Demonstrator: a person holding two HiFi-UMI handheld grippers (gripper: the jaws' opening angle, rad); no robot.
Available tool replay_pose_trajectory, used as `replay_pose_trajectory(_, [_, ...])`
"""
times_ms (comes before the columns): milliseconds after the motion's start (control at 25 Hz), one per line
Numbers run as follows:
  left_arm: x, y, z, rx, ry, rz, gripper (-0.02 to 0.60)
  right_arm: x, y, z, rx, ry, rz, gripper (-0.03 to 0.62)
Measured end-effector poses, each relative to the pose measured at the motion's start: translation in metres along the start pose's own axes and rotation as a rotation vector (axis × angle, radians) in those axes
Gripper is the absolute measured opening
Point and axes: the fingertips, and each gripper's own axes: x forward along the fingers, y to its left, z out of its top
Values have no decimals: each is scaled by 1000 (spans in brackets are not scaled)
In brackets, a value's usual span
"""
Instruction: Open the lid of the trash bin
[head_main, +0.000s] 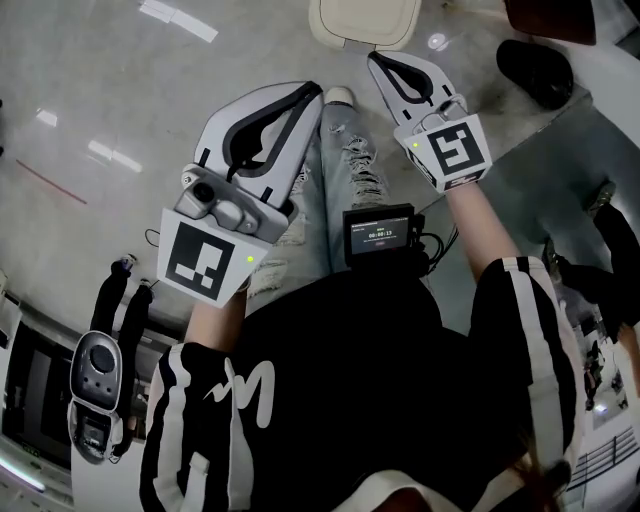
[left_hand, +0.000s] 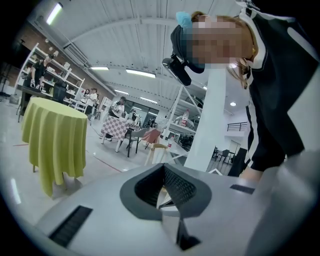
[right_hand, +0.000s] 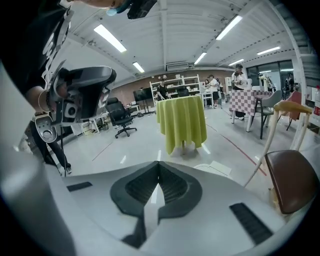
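The bin stands on the floor at the top centre of the head view, its cream lid down. Just below it in the frame, the left hand-held gripper and right hand-held gripper point toward it. Each has its jaws pressed together on nothing.

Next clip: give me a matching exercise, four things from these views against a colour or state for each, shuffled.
Things:
1. bin lid
2. tablecloth
3. chair
4. left tool

Colour or state:
A. brown
B. shut, nothing in it
C. cream
D. yellow-green

Pairs: 1-C, 2-D, 3-A, 4-B
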Motion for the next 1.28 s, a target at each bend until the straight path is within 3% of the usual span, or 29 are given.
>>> replay_pose_trajectory(560, [2, -4, 1, -18, -9, -37, 8, 37, -8, -54, 0, 135, -35, 4])
replay_pose_trajectory(1280, [-3, -3, -13, -31, 19, -14, 8, 68, -34, -128, 54, 285, -81, 4])
